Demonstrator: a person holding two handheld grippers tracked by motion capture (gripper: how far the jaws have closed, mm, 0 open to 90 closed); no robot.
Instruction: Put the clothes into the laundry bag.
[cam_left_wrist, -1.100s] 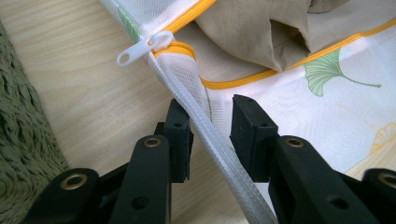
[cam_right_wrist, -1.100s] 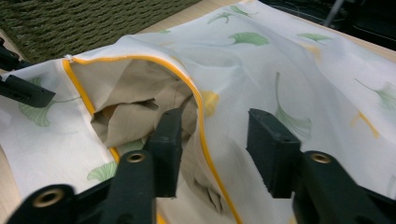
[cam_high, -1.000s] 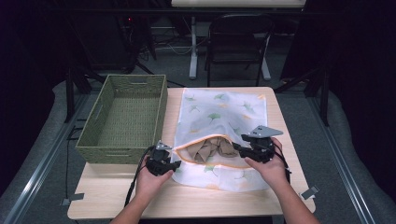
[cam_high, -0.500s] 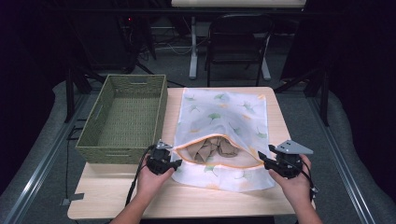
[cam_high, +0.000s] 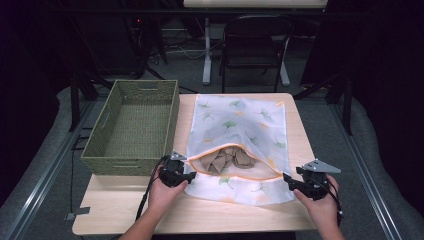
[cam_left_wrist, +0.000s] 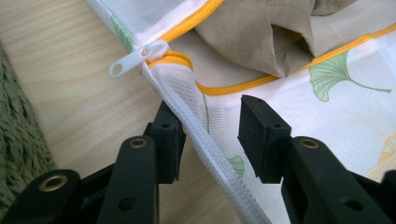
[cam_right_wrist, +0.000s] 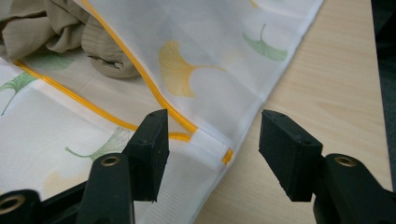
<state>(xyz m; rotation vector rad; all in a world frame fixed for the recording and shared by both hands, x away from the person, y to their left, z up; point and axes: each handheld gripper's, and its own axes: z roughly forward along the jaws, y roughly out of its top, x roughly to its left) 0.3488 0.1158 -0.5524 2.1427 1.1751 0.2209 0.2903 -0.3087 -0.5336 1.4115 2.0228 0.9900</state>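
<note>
**Mesh laundry bag lies unzipped between two grippers**

A white mesh laundry bag (cam_high: 240, 145) printed with ginkgo leaves lies flat on the wooden table (cam_high: 130, 212), just right of a green woven basket (cam_high: 132, 127). Its orange zipper (cam_high: 235, 174) gapes in a wide arc near the person's edge, showing crumpled beige clothing (cam_high: 230, 159) inside. In the left gripper view the white zipper pull (cam_left_wrist: 137, 57) sits at the zipper's end, by the bag's left hem.

The left gripper (cam_high: 176, 172) sits at the bag's near-left corner, its jaws apart and straddling the white hem (cam_left_wrist: 196, 135); one pad lies against the hem, the other stands clear of the fabric, and the jaws have just been opening a little. The right gripper (cam_high: 295, 182) sits at the bag's near-right corner, touching nothing, its jaws spread wide after just opening further. In the right gripper view, the zipper's closed end (cam_right_wrist: 212, 144) and the bag's side edge lie between the jaws, unpinched.
</note>
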